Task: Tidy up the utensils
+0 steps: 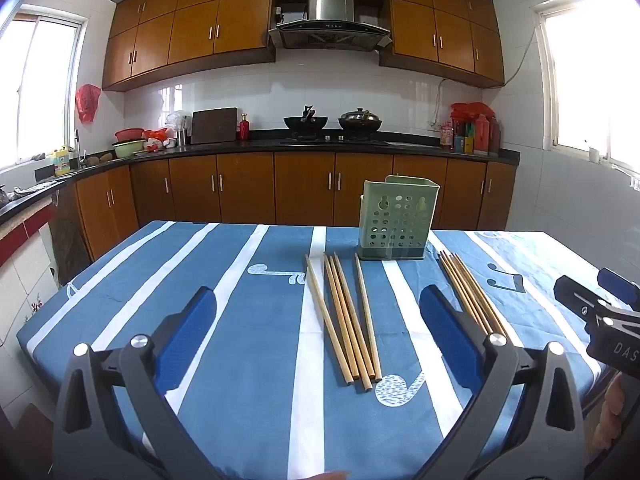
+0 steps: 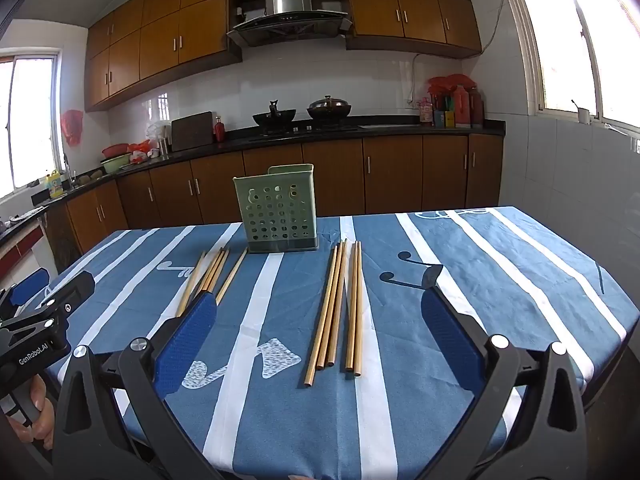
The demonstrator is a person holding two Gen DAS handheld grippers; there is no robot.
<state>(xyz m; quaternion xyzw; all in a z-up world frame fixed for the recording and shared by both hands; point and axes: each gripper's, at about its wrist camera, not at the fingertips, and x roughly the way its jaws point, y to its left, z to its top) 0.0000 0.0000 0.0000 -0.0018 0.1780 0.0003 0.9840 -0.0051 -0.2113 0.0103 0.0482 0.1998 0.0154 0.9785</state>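
On desk, wooden chopsticks [image 1: 348, 320] lie loose before perforated green plastic holder [image 1: 394, 220]. Both grippers' jaws wide open, empty. Next: grasp one bundle, drop upright into holder.

Chopsticks [image 1: 348, 320]: bare wood or bamboo, matt, smooth. Holder [image 1: 396, 220]: pale green plastic w/ punched holes, slight sheen. Tablecloth [image 2: 500, 272]: blue/white woven cloth, matt, creased. Left gripper [image 1: 318, 320] & right gripper [image 2: 318, 320]: black matt plastic, blue textured pads [image 2: 188, 336], prob. rubber. Shiny metal bolts [image 1: 138, 340].
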